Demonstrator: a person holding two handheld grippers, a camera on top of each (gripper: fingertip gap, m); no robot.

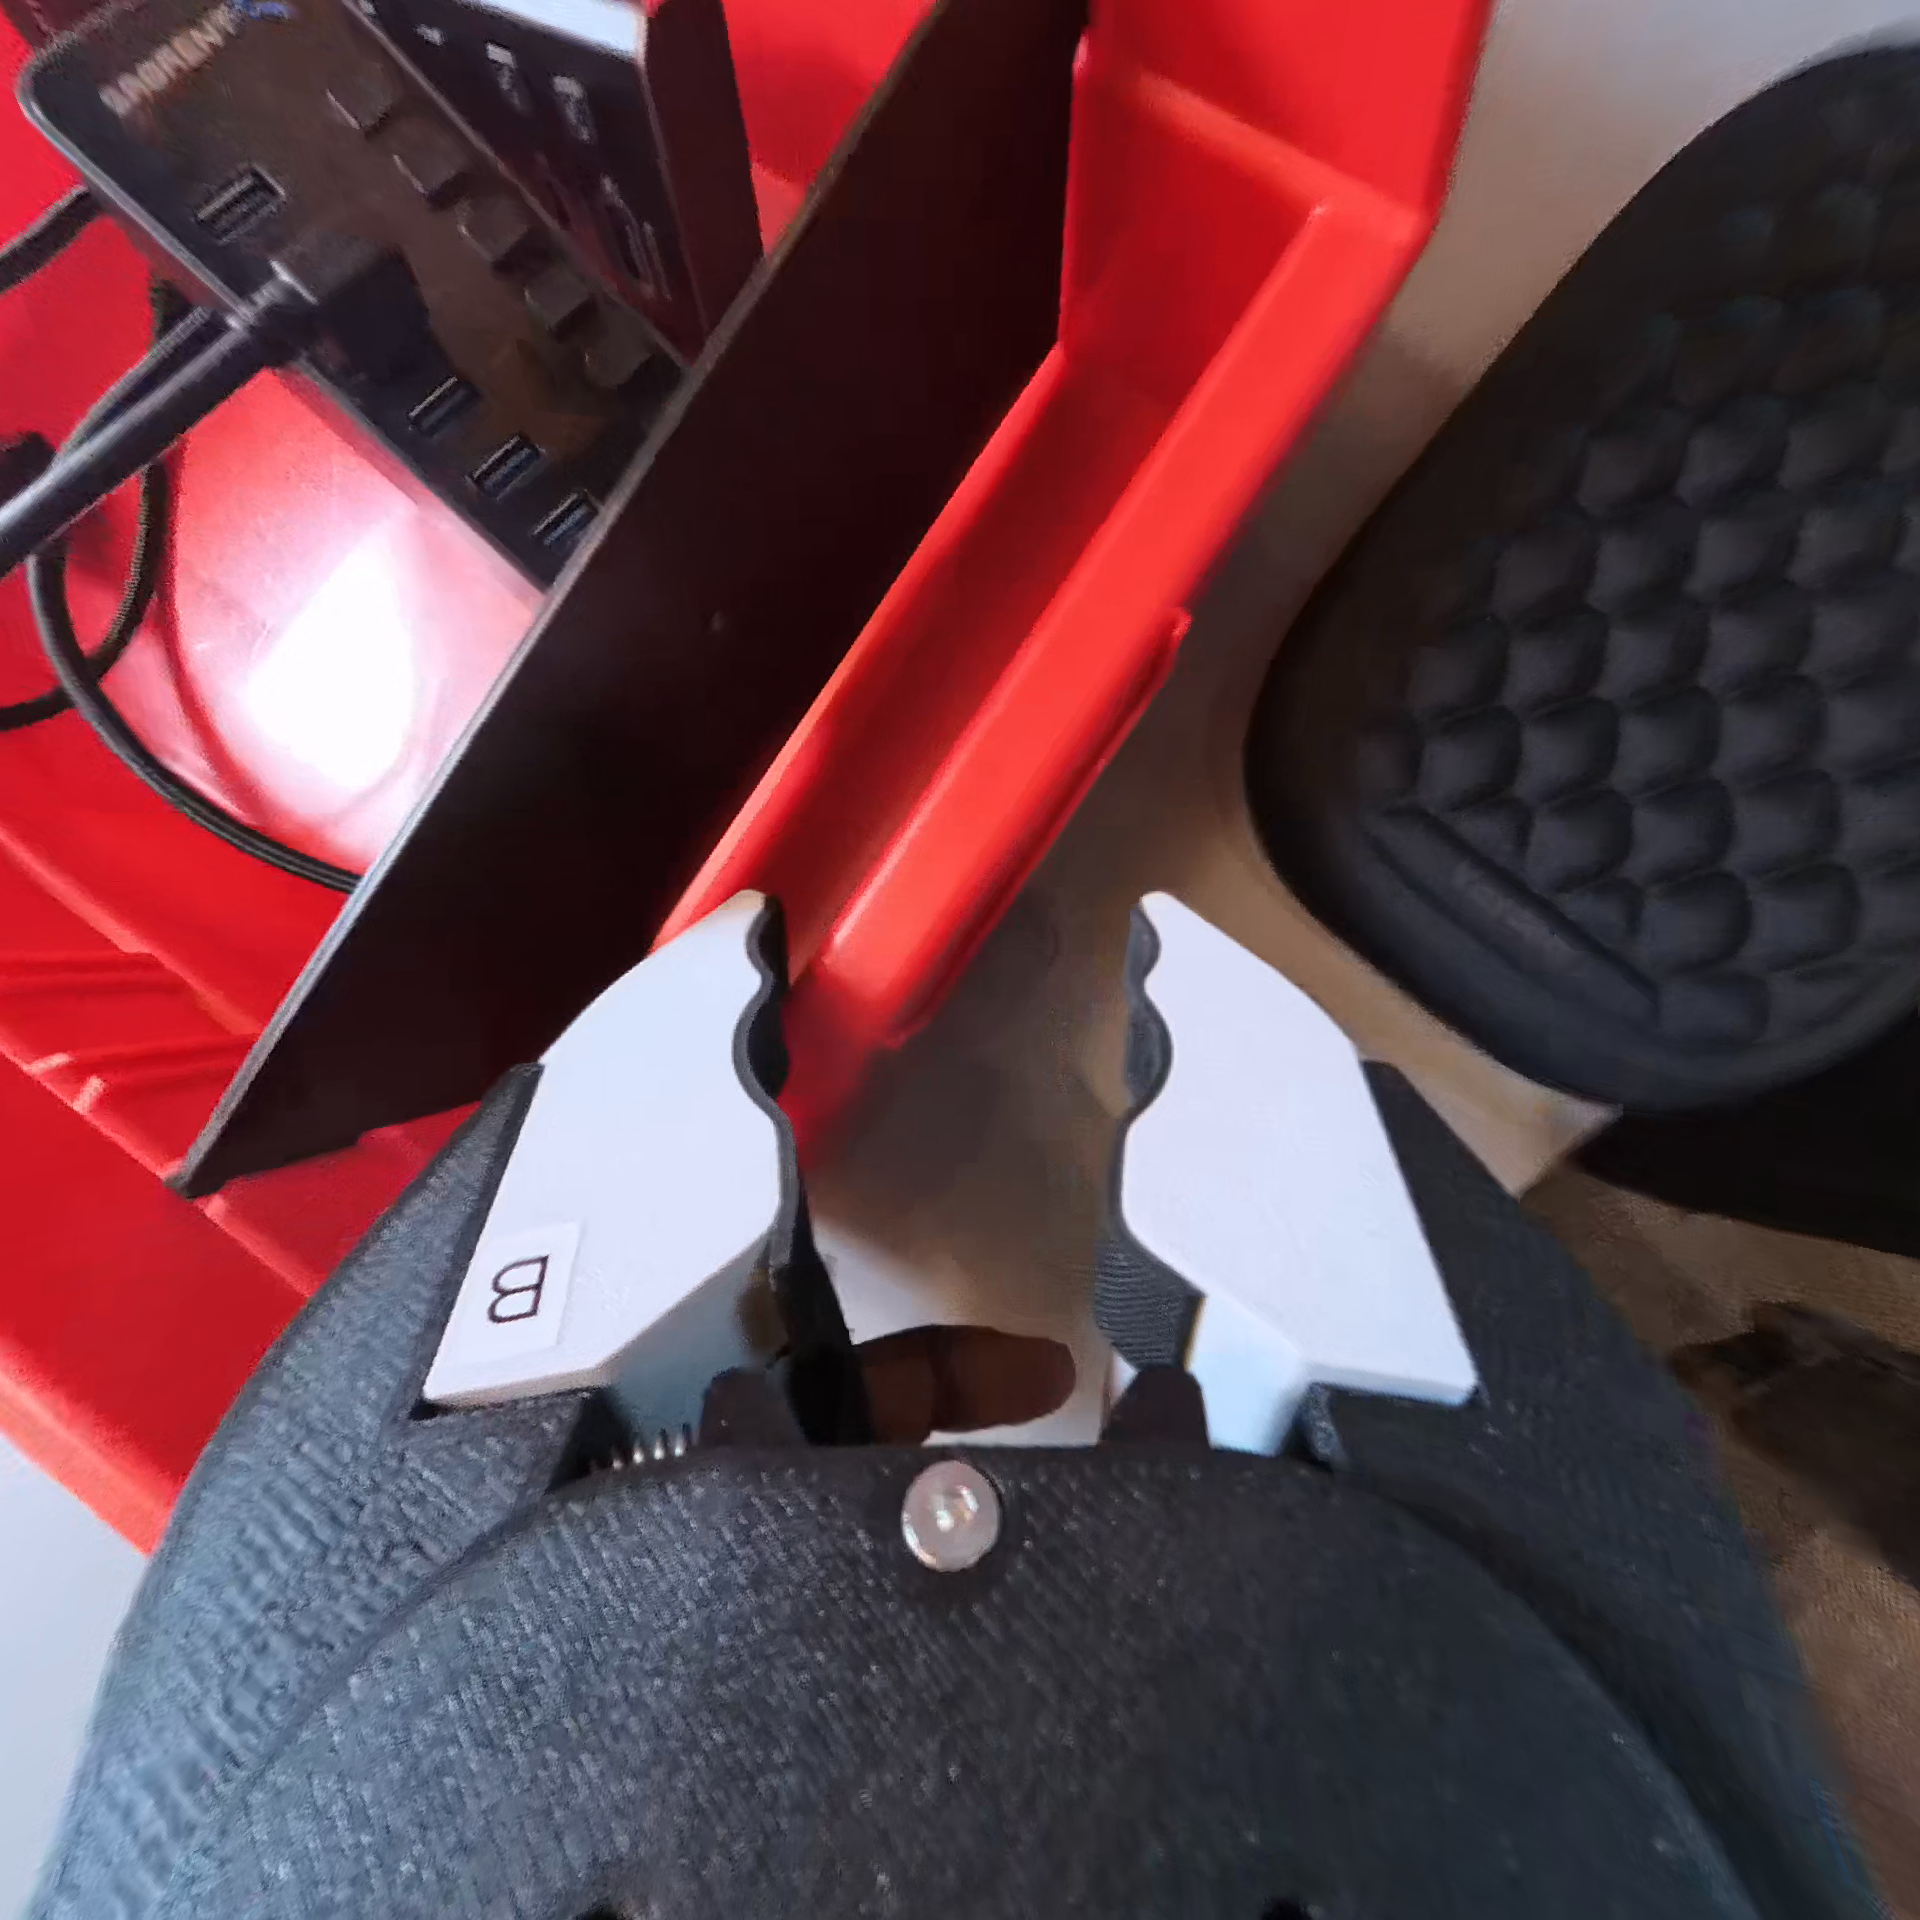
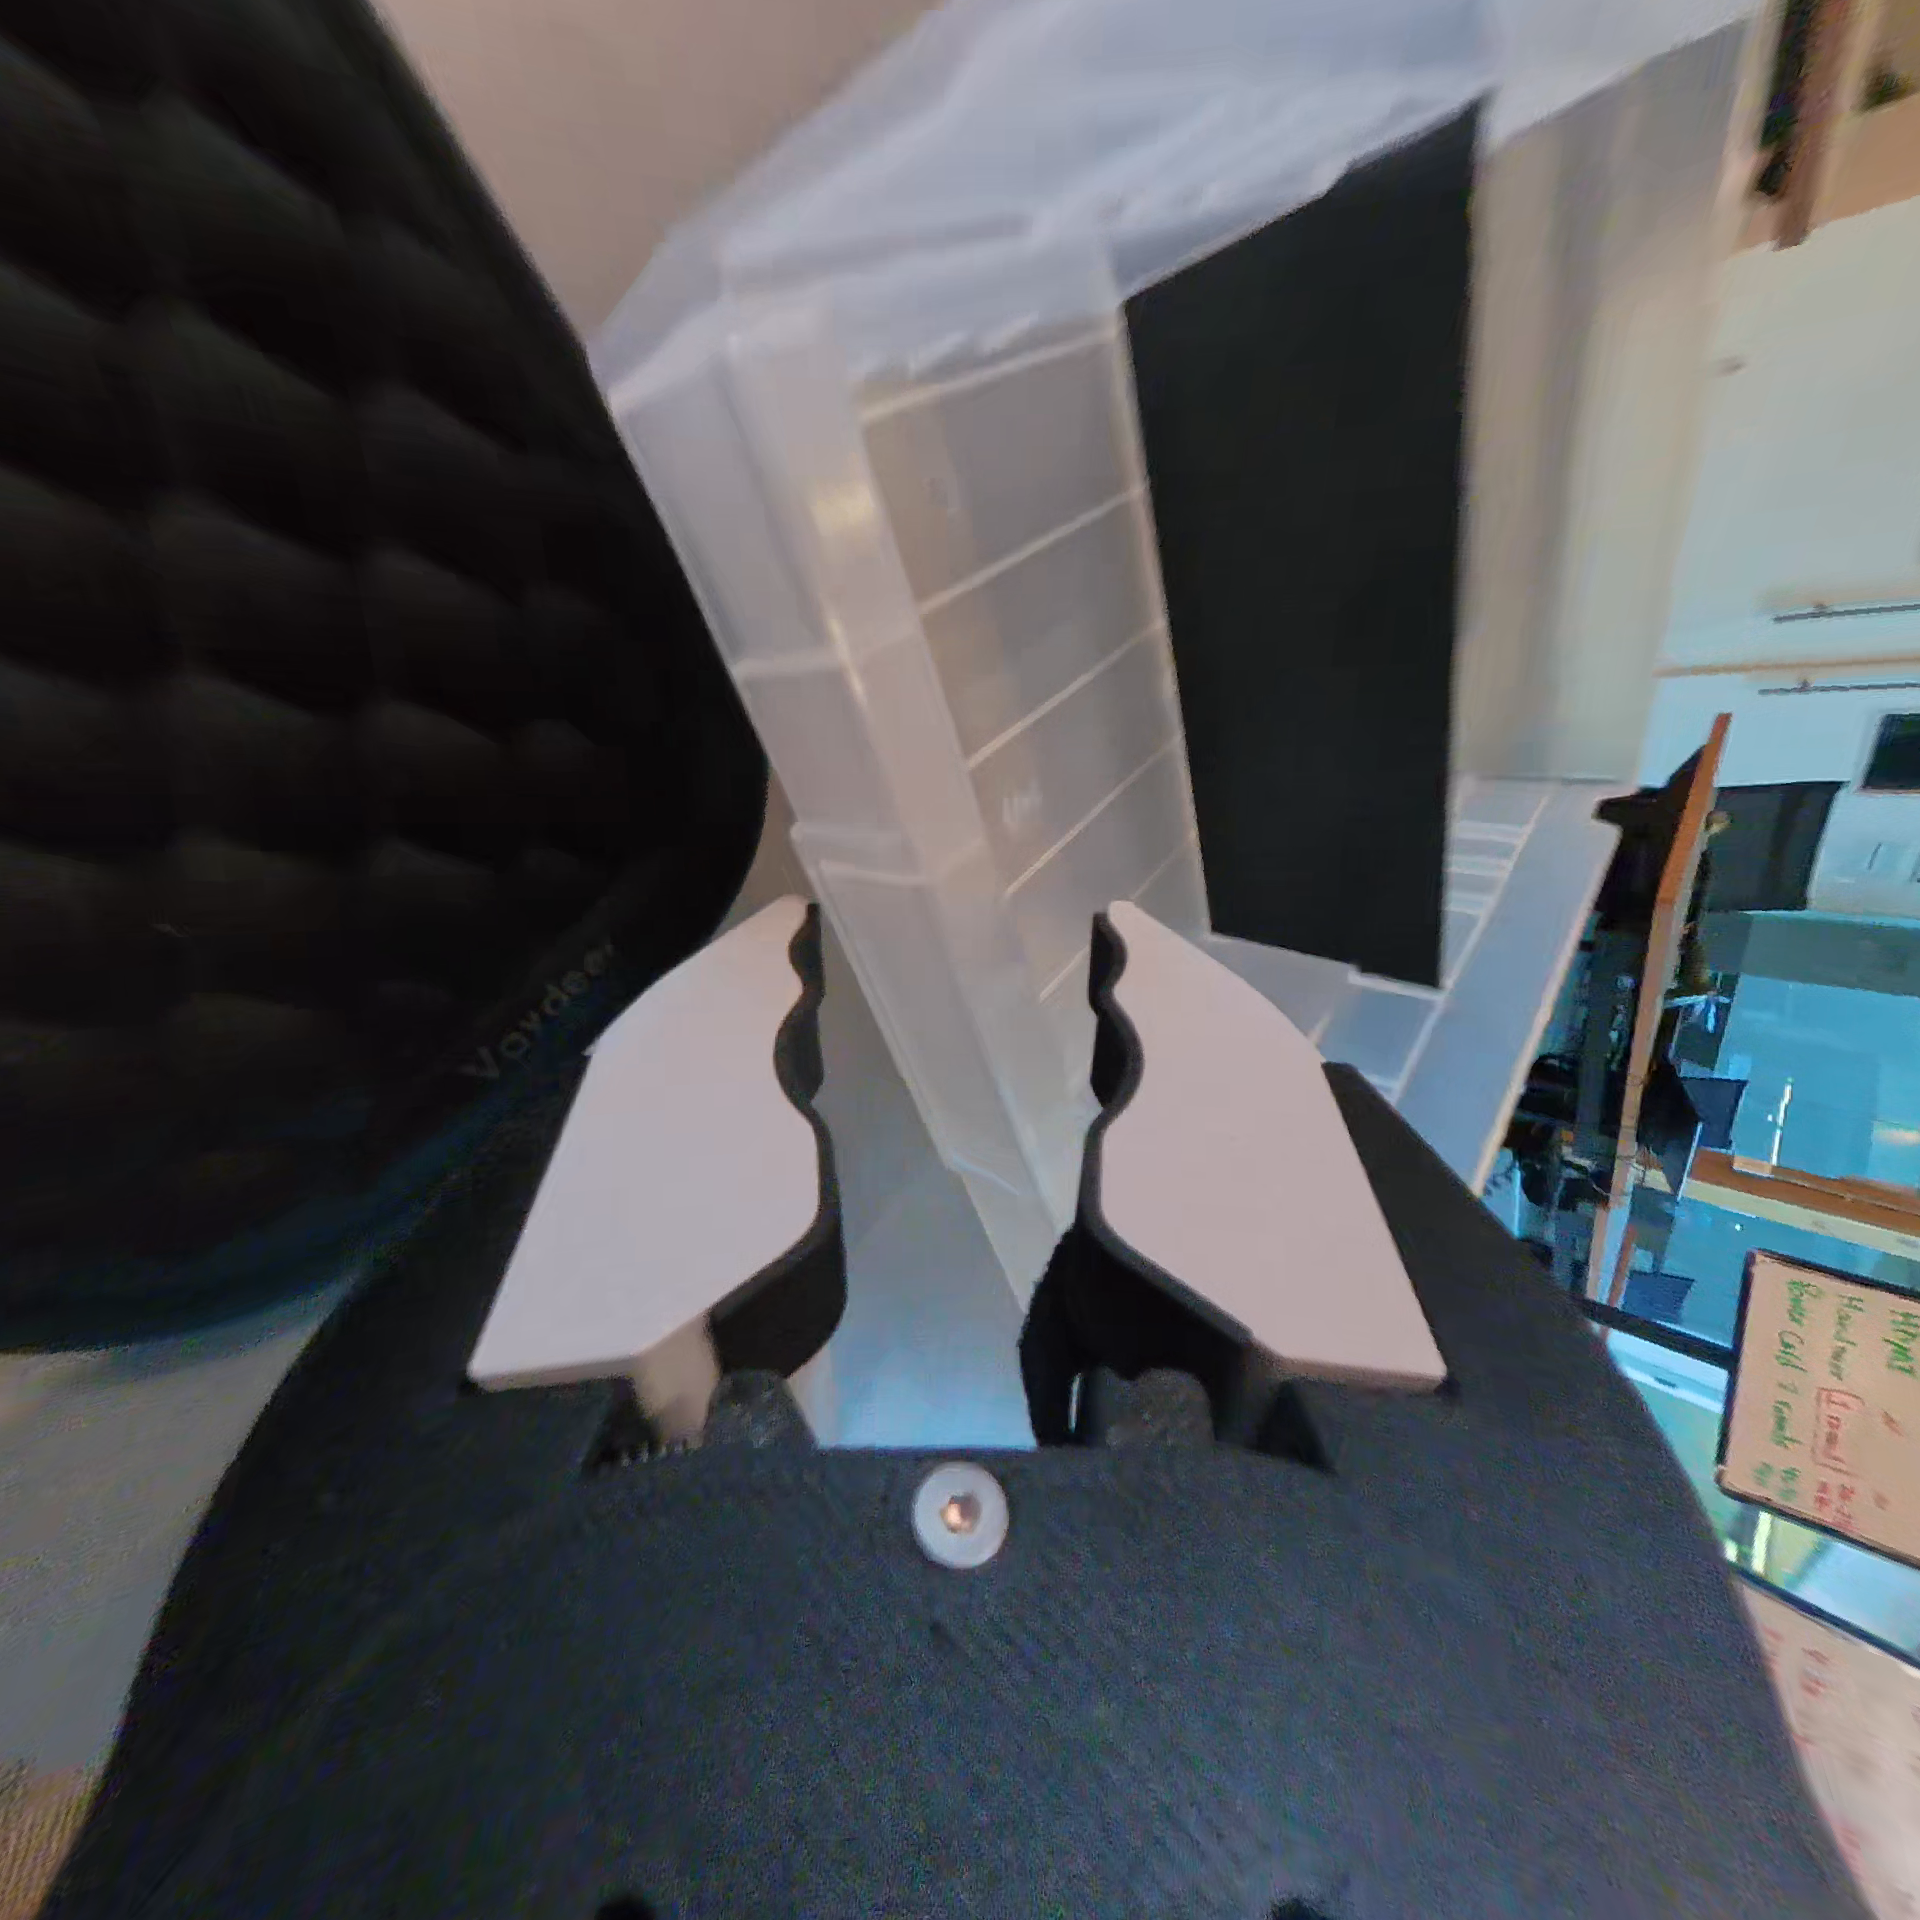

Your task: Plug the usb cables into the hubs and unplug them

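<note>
In the left wrist view a black USB hub (image 1: 343, 260) with several ports stands in a red bin (image 1: 1195, 436) at the upper left. A black cable (image 1: 135, 416) is plugged into the hub's side and loops over the bin floor. My left gripper (image 1: 956, 935) is open and empty, its jaws straddling the near corner of the red bin's wall. In the right wrist view my right gripper (image 2: 951, 935) is open, its jaws on either side of the edge of a clear plastic bin (image 2: 935, 675); I cannot tell whether they touch it. No hub or cable shows in that view.
A black divider panel (image 1: 644, 644) stands in the red bin. A black quilted cushion (image 1: 1621, 665) lies on the white table to the right; it also shows in the right wrist view (image 2: 291, 623). A black panel (image 2: 1309, 582) stands in the clear bin. Furniture and a whiteboard (image 2: 1839, 1392) are at far right. My right fingertips sit around 75 cm from my left ones. The left tips stand about 11 cm off the black USB hub (image 1: 343, 260).
</note>
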